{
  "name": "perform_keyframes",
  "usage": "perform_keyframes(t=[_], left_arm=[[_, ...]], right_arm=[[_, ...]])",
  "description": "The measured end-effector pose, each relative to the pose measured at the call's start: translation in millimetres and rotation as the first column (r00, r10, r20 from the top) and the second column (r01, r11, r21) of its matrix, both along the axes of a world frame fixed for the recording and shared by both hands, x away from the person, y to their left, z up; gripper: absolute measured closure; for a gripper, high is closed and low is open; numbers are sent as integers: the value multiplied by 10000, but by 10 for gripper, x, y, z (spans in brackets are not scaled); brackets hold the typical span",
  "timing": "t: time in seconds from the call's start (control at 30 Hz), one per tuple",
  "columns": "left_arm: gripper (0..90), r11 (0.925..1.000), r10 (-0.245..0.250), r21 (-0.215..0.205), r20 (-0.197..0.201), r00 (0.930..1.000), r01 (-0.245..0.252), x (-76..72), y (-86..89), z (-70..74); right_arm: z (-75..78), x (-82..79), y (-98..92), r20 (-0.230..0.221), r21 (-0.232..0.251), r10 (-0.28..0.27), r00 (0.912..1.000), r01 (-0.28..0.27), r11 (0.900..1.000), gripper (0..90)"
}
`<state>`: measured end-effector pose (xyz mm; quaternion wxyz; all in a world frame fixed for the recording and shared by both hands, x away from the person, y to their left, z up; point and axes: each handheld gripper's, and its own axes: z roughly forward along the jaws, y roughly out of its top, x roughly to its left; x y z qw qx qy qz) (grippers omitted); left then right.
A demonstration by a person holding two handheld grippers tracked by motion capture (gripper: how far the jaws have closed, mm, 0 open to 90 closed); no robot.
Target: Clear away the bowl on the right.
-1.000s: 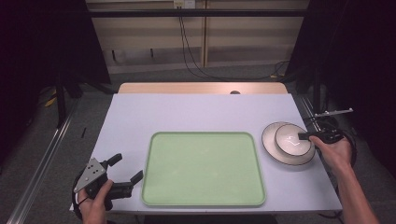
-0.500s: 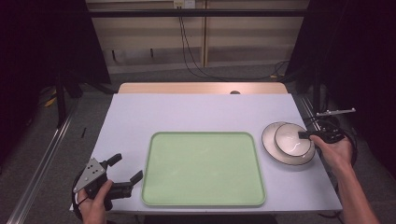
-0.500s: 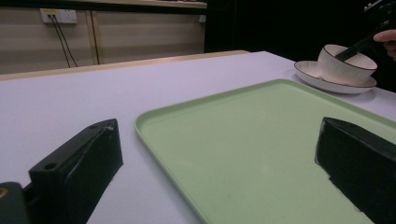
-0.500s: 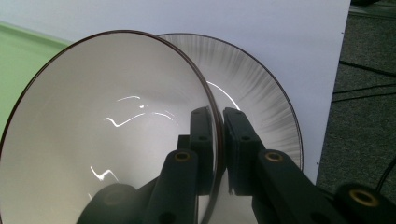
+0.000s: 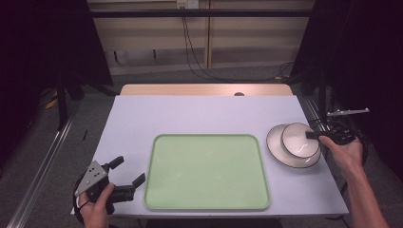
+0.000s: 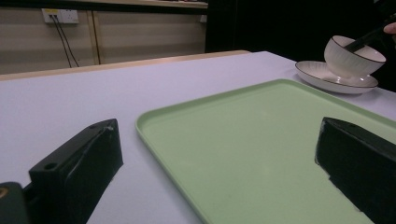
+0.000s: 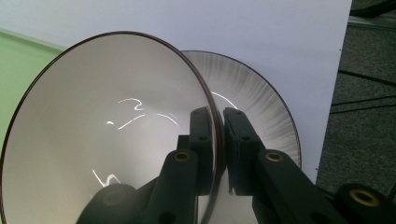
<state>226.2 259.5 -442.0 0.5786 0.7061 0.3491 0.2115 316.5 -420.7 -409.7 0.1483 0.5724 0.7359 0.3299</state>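
Right hand-held gripper (image 5: pixel 314 135): held at the right edge of the surface (image 5: pixel 199 114), jaws closed on the rim of a white bowl (image 5: pixel 299 140). In the right gripper view one jaw was seen inside the bowl (image 7: pixel 102 135) and the other outside, the dark-edged rim pinched between the two pads. The bowl was tilted over a white plate (image 5: pixel 278 151) with a dark rim, and in the left gripper view it was seen above the plate (image 6: pixel 327 77), with the bowl (image 6: pixel 352 58) leaning toward the gripping jaws; whether its base touched the plate could not be told. The plate (image 7: pixel 252 93) was seen just behind the bowl in the right gripper view.

Left hand-held gripper (image 5: pixel 127 172): held in the person's left hand (image 5: pixel 95 211) at the near left corner of the surface, jaws spread wide with nothing between them. A grey three-cornered plate was carried on top. Its jaws were pointed toward the near left corner of a green tray (image 5: pixel 206 171), well apart from the bowl and plate.

Green tray: laid flat at the middle of the surface, between the two grippers, its bed bare. In the left gripper view the tray (image 6: pixel 261 140) was seen stretching between the open jaws. The plate lay just beside the tray's far right corner, not touching it.

Surface: pale lilac-white sheet over a wooden top.
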Motion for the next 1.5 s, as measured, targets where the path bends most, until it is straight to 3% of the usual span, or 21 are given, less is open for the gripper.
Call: perform_keyframes(t=[0.37, 0.47, 0.93, 1.5], left_arm=[[11, 10000, -7, 41, -19, 10000, 7, 1, -4, 1], [11, 10000, 17, 64, -13, 10000, -17, 1, -3, 0], [9, 10000, 15, -2, 5, 10000, -15, 0, 3, 1], [10, 10000, -5, 56, -36, 10000, 5, 5, -21, -2]], right_arm=[[122, -44, -6, 326, 480, 226, 9992, -241, 9986, 833], [156, -53, 14, 397, 399, 339, 9986, -355, 9986, 832], [296, -40, 338, 620, 446, 1166, 9912, -1194, 9918, 832], [362, -23, 527, 696, 540, 1864, 9800, -1903, 9802, 831]])
